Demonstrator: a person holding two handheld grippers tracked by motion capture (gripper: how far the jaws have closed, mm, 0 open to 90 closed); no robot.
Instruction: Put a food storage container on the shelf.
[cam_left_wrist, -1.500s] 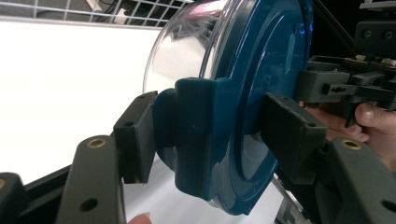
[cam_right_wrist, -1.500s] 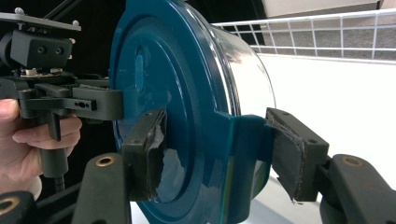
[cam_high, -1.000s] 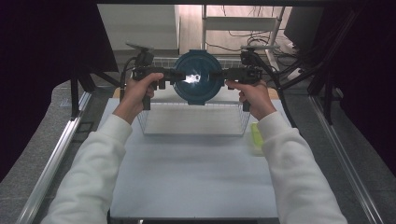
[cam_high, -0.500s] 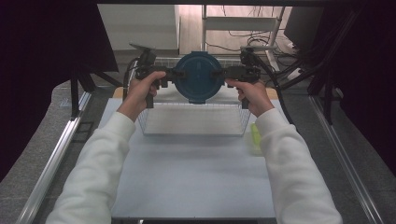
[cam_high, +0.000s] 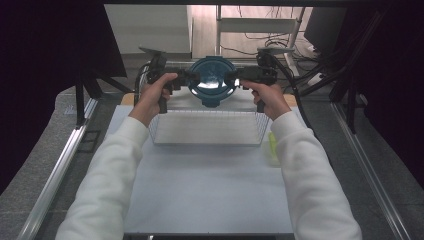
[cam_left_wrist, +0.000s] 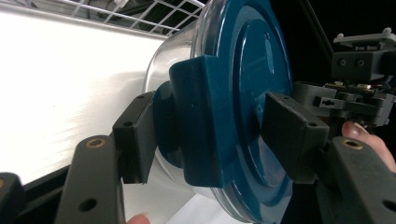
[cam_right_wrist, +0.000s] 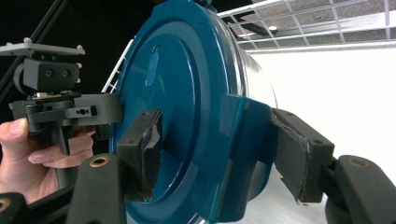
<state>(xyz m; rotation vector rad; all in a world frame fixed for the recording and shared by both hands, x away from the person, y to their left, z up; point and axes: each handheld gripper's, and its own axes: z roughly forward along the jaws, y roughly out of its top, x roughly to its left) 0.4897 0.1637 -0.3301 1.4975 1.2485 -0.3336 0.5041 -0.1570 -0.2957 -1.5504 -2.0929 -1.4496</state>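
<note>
This looks like a lab or recording room set up for tests, not a home. A white surface (cam_high: 210, 200) stands between metal rails (cam_high: 55, 175) on a grey floor, hemmed by black curtains (cam_high: 45, 60) at the left and right of the frame. At the top, loose cables (cam_high: 260, 42) trail over a wooden floor beside a metal-framed stand (cam_high: 257, 24).

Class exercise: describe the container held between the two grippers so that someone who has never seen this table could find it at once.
Start at the white table, then go to the wire basket at its far end. Above the basket's far edge, the left gripper and right gripper clamp a round container from opposite sides. It alone has a dark teal clip-on lid over a clear bowl; the yellow-green object beside the basket is small and flat.
</note>
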